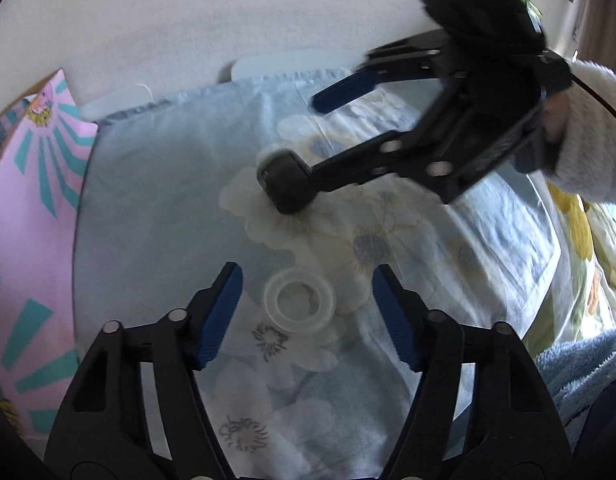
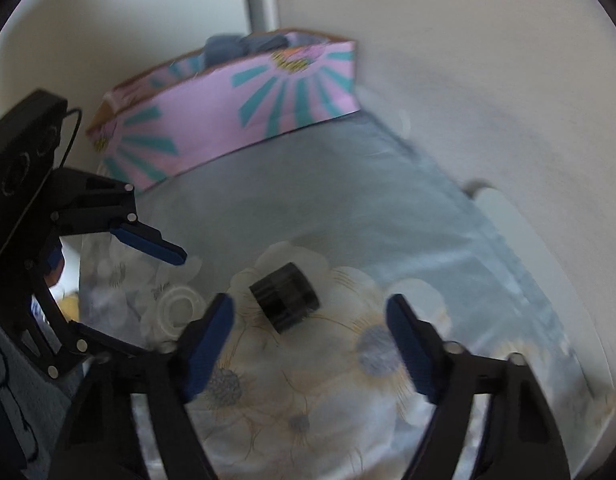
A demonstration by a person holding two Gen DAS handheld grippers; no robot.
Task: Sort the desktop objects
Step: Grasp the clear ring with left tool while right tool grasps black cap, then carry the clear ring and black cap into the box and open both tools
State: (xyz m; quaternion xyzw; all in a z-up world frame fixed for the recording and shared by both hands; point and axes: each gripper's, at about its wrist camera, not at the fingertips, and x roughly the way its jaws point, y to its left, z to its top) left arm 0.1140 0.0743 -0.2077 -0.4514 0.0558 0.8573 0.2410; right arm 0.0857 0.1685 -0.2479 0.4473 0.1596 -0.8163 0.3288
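Note:
A clear tape roll [image 1: 299, 301] lies flat on the floral blue cloth [image 1: 155, 208], between the open fingers of my left gripper [image 1: 305, 280]. It also shows in the right wrist view [image 2: 179, 309]. A black cylinder [image 1: 287, 182] lies further back on the cloth. In the right wrist view the black cylinder [image 2: 285, 297] lies on its side just ahead of my right gripper [image 2: 310, 308], which is open and empty. In the left wrist view the right gripper [image 1: 295, 136] reaches in from the right, its lower finger beside the cylinder. The left gripper [image 2: 175, 292] shows at left in the right wrist view.
A pink box with teal rays [image 2: 227, 112] stands at the cloth's far edge by the wall, with blue items inside; it also shows at left [image 1: 31, 216]. A white wall [image 1: 187, 20] lies behind. A fuzzy blue fabric [image 1: 580, 376] lies at right.

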